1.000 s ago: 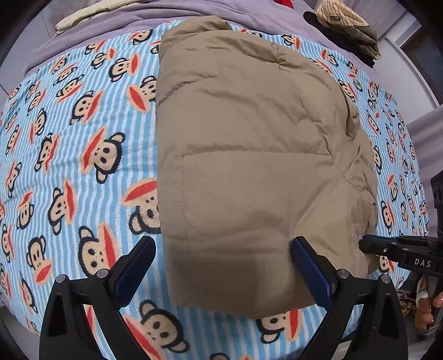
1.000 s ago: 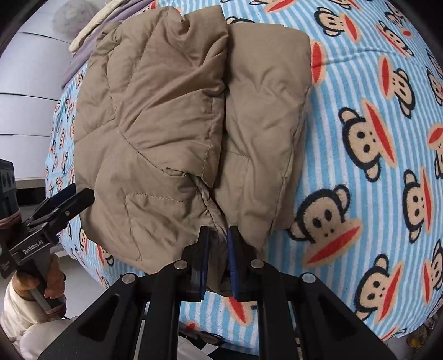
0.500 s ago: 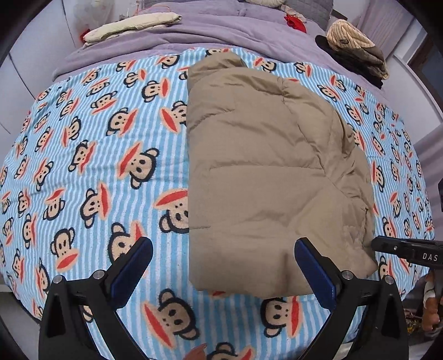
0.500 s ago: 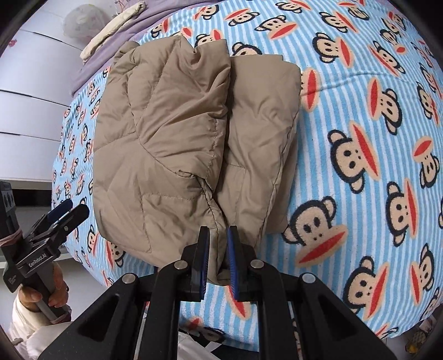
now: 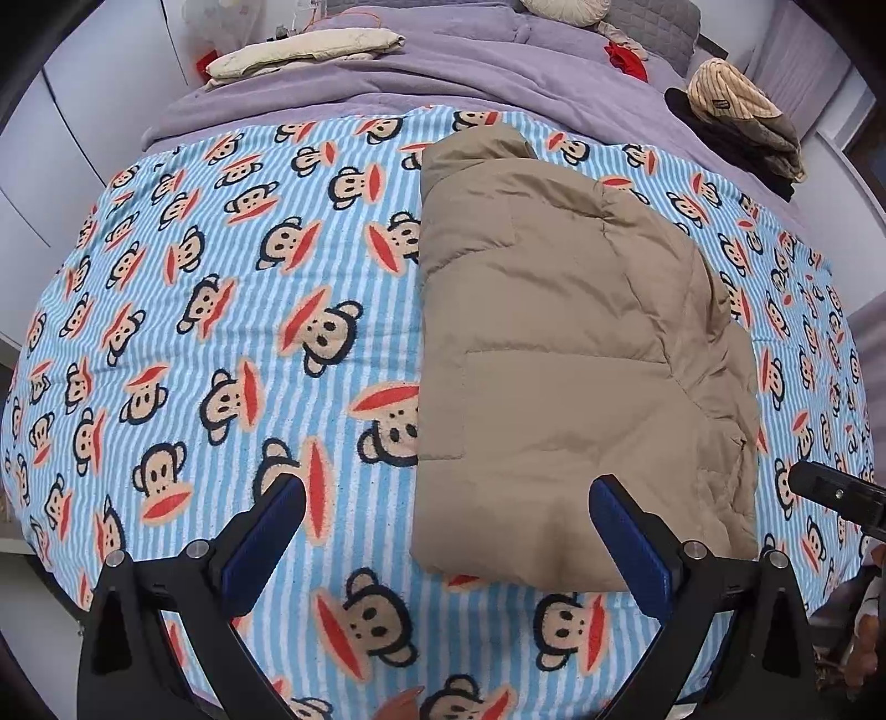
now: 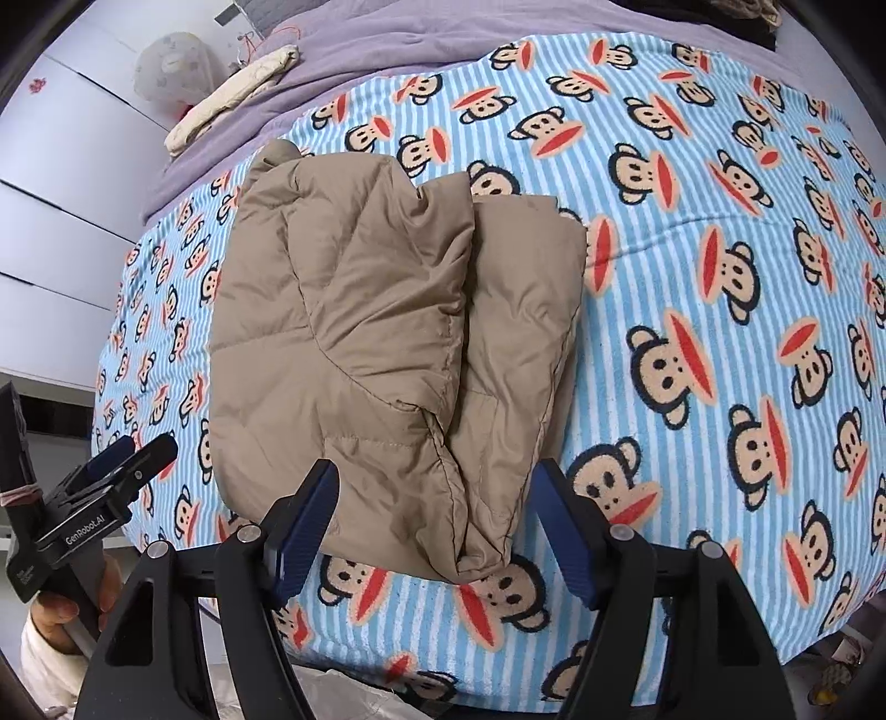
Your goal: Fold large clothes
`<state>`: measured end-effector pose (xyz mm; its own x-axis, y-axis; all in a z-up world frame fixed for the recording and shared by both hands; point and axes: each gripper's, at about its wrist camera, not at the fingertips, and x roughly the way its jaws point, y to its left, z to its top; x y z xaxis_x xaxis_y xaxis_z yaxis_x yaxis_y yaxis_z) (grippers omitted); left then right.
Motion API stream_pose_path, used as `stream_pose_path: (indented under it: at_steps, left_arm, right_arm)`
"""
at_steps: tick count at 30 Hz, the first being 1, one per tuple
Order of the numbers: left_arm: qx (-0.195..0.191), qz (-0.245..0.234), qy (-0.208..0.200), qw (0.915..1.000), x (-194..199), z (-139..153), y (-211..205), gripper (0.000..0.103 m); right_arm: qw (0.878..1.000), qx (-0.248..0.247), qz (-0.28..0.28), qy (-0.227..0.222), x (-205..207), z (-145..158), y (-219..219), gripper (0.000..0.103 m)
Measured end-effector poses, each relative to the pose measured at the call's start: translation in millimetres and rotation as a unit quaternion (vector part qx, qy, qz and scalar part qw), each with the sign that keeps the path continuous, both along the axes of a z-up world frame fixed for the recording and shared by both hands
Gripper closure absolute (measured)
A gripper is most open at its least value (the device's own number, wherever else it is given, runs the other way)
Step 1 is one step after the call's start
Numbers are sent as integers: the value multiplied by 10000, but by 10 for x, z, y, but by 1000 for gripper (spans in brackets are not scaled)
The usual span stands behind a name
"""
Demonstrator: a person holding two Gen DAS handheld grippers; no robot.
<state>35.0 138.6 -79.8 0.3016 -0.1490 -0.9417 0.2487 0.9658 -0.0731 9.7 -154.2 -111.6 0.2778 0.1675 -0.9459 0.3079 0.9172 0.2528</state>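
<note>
Tan padded jacket (image 6: 387, 354) lies folded on monkey-print bed cover (image 5: 221, 332), w/ right tool (image 6: 434, 526) jaws just opened, nothing gripped, hem between them, and left tool (image 5: 443, 531) wide open, empty, above near edge; fold apparently done, hence release.

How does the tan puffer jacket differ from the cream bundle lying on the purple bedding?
The tan puffer jacket is bulky and quilted; the cream bundle is flatter and narrow. The jacket lies on the monkey-print blanket near the open left gripper and right gripper; the bundle lies far back on the purple bedding. Both are folded, and neither is held.
</note>
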Motion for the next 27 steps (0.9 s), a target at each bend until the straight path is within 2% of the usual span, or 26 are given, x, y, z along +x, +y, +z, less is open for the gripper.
stream_pose_path:
  at_steps: [1, 8, 11, 12, 13, 22, 27]
  left_arm:
    - [15, -13, 0, 10000, 0, 12, -7, 1]
    - [122, -92, -83, 9998, -24, 95, -57, 1]
    - [152, -62, -97, 9998, -31, 123, -54, 1]
    - [179, -43, -118, 9998, -36, 133, -54, 1]
    - [218, -20, -137, 9997, -40, 144, -57, 1]
    - [159, 82, -298, 9994, -51, 388, -74, 1]
    - [13, -13, -434, 9991, -90, 634, -129, 1]
  right_arm:
    - [10000, -38, -34, -24, 7, 23, 12, 23]
    - [9993, -166, -219, -265, 3, 136, 73, 17]
    - [9978, -404, -374, -378, -25, 203, 72, 14]
    - [9974, -459, -417, -367, -30, 217, 68, 11]
    - [9972, -497, -454, -325, -29, 223, 60, 1]
    - [9948, -872, -448, -275, 2, 436, 83, 0]
    - [9925, -1032, -432, -496, -12, 666, 151, 0]
